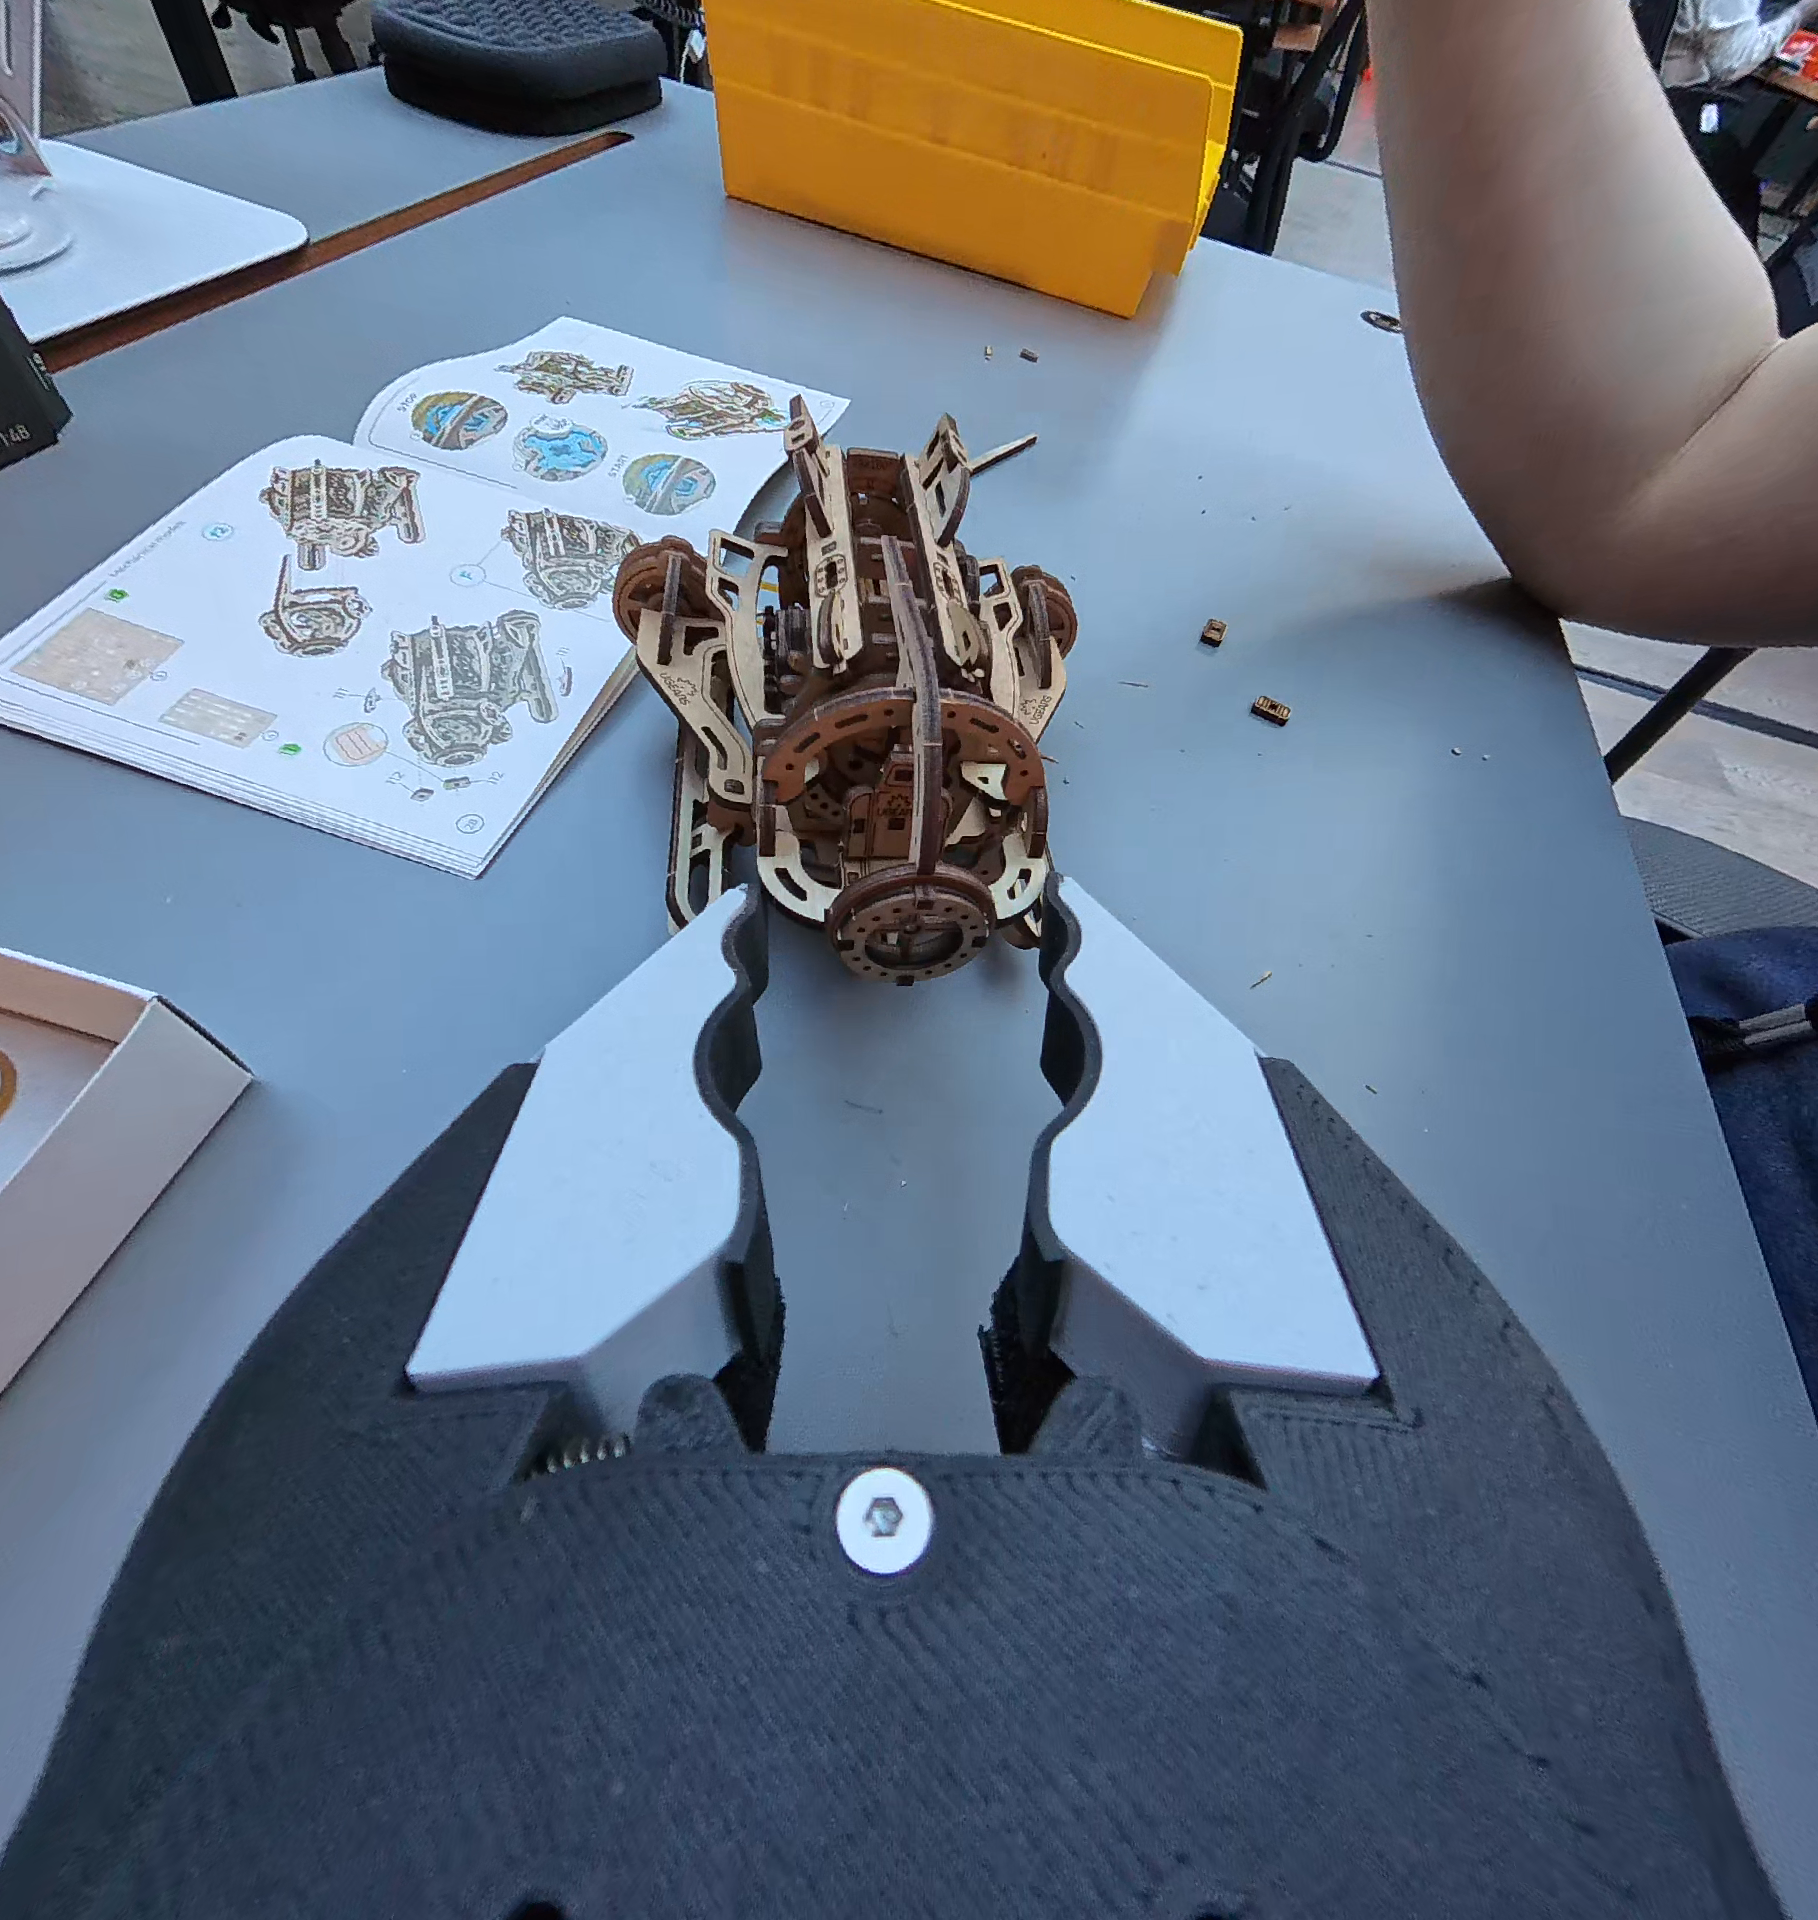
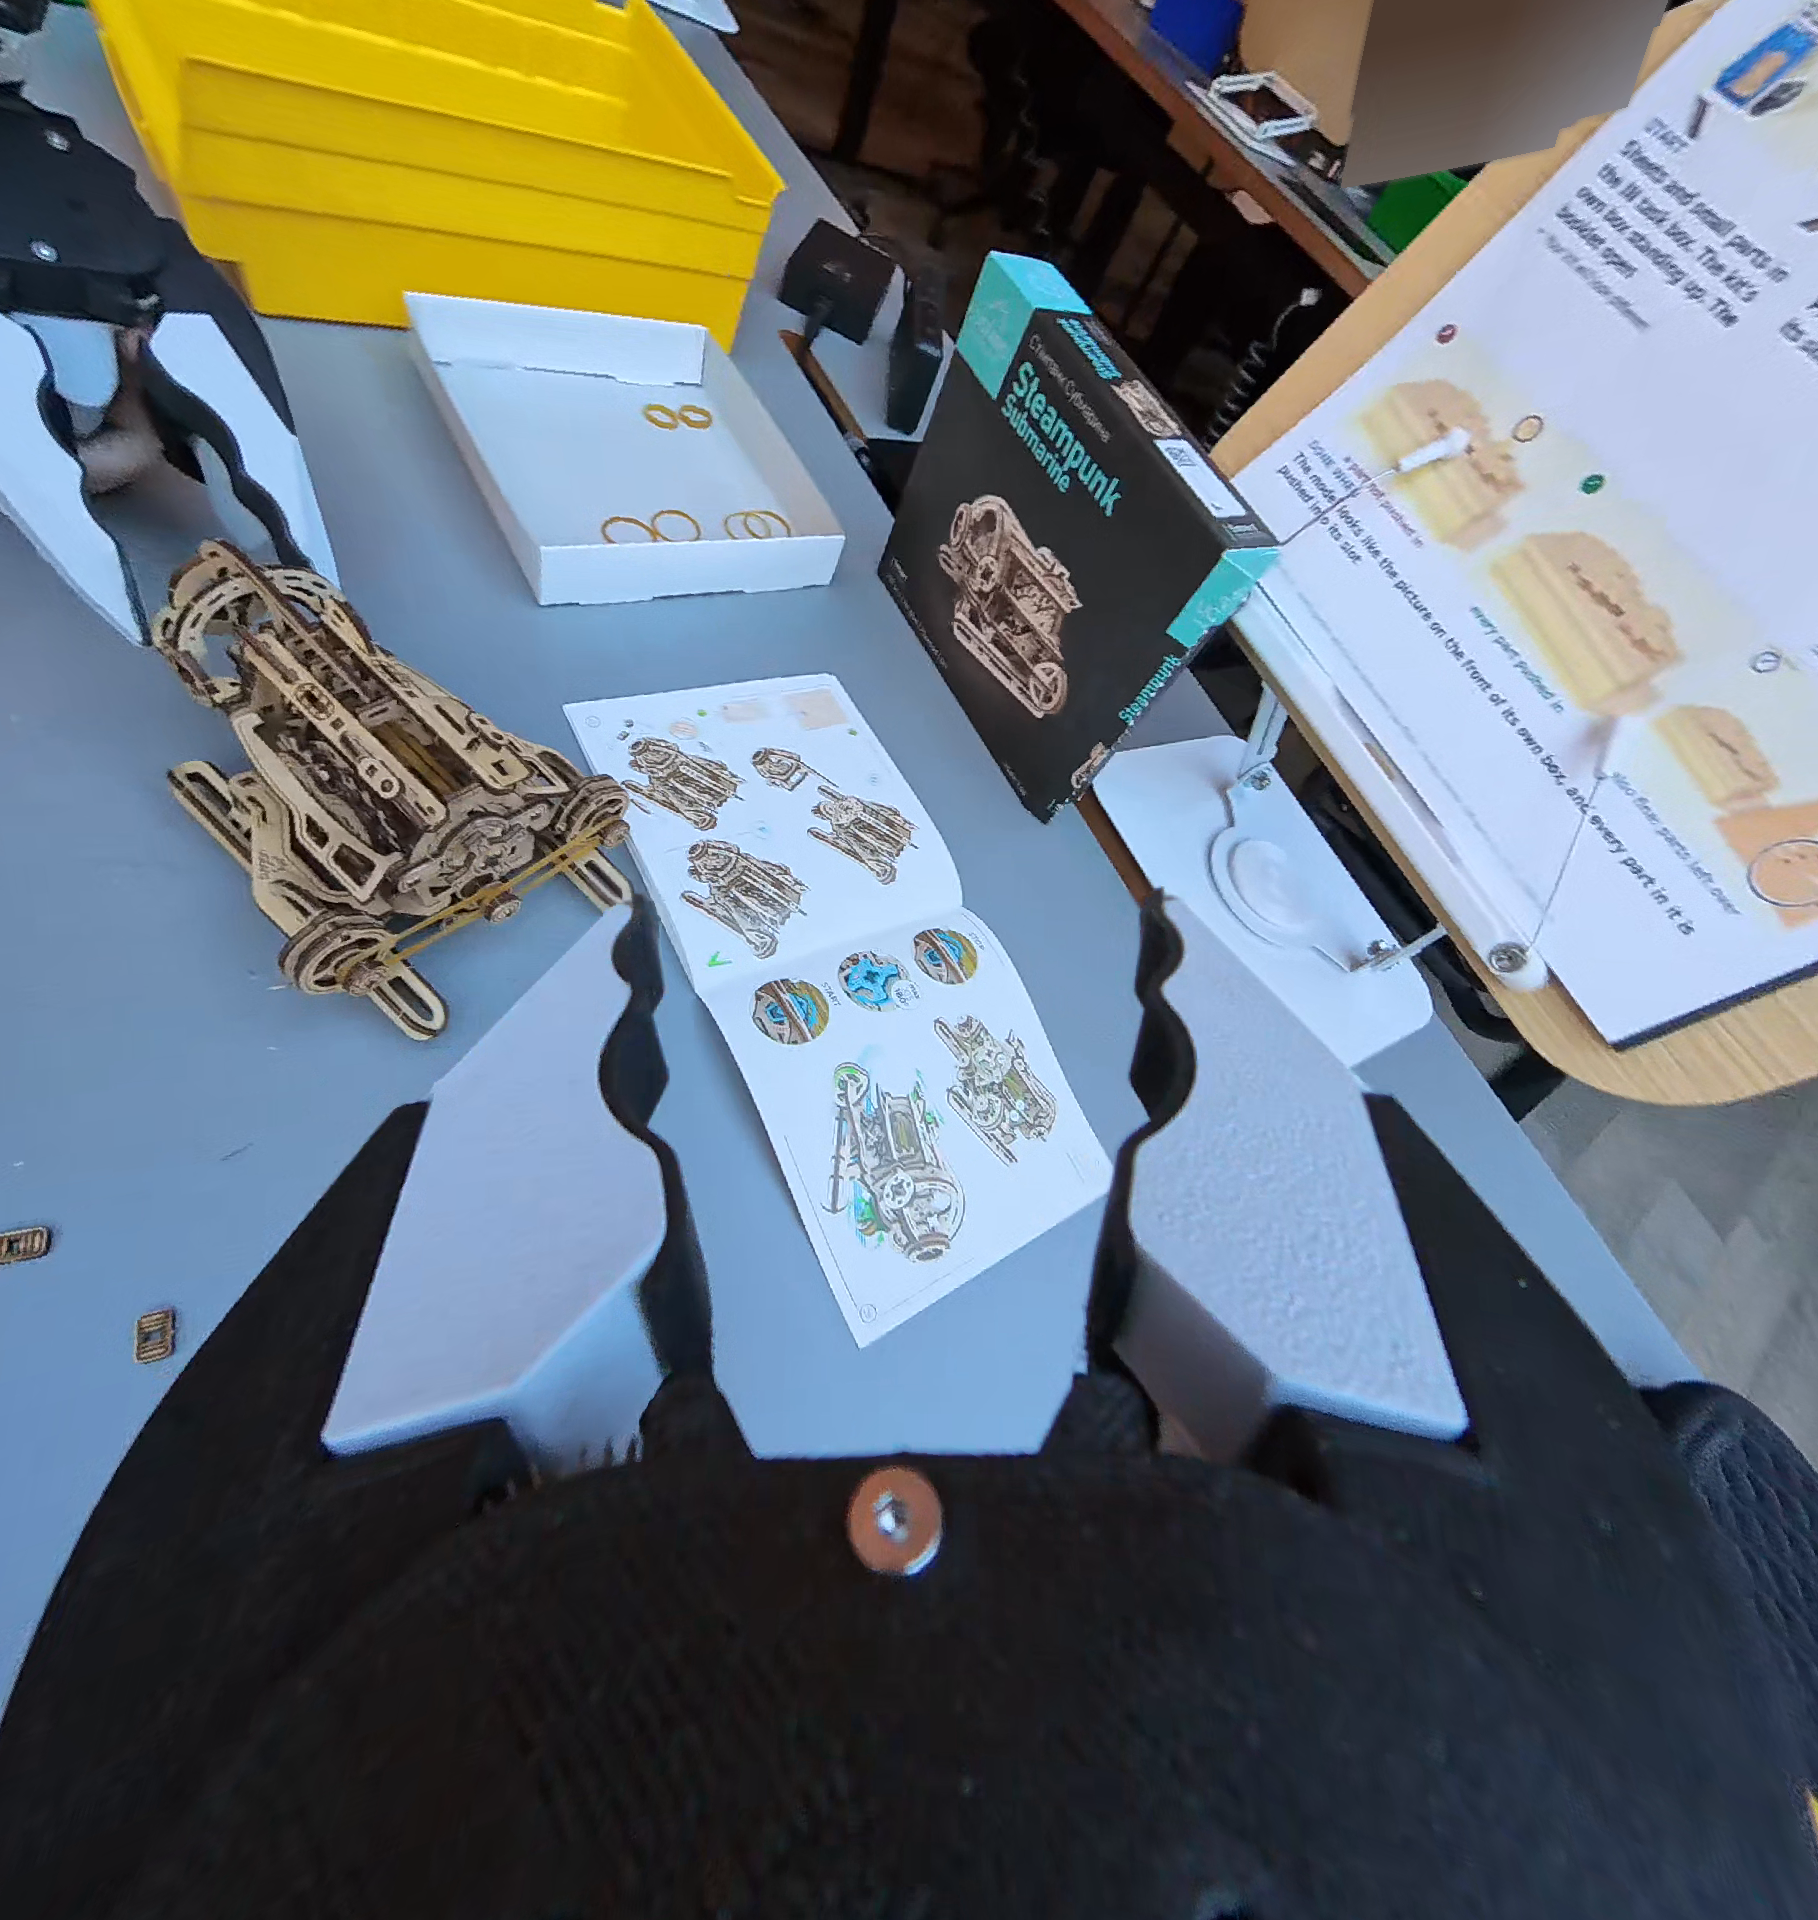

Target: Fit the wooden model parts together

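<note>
Left gripper [image 1: 900, 935] jaws spread, empty, flanking round nose of wooden model [image 1: 863, 707] on grey desk [image 1: 1248, 1091]. Right gripper [image 2: 889, 935] jaws spread, empty, over open booklet [image 2: 843, 977]. Model likely light, stiff, brittle at thin fins; grip solid side frames, avoid rubber band. Loose small parts [image 1: 1269, 709] beyond.
</note>
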